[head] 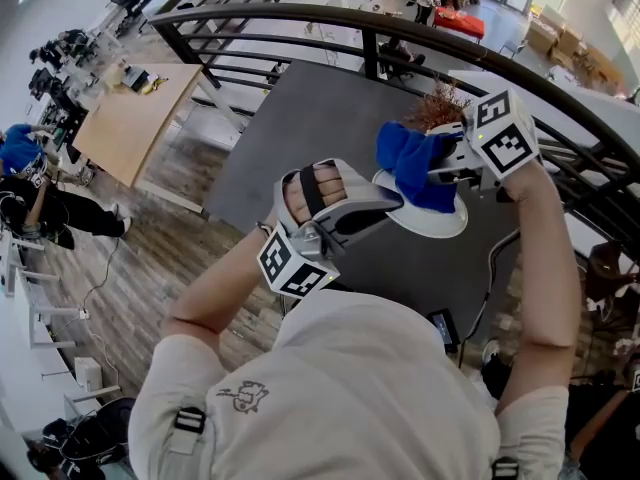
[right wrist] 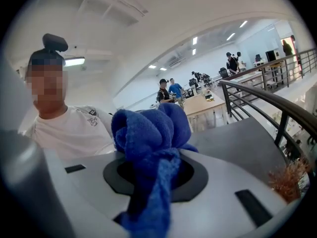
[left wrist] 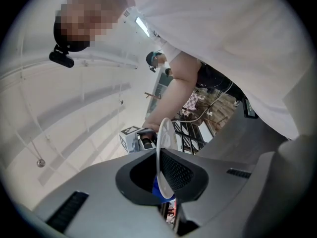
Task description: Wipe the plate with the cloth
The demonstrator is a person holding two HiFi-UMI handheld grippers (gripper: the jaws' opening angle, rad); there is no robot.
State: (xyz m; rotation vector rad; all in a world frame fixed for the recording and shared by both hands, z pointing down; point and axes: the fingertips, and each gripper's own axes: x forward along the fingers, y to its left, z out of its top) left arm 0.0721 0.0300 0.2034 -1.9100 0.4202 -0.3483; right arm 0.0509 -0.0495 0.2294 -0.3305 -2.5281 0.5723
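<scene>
Blue cloth [head: 408, 158] sat bunched in your right gripper [head: 438, 168] in the head view. It lay against the face of the white plate [head: 440, 223]. Your left gripper [head: 392, 205] held that plate by its rim over the right half of the dark grey table [head: 290, 138]. A dried plant [head: 437, 106] stood near the table's far edge.

In the left gripper view, the plate stood edge-on between the jaws, which were clamped on its rim. A patch of the cloth showed just behind it.

In the right gripper view, the jaws were closed on the cloth. Its folds bulged above them and a tail hung down in front.
</scene>
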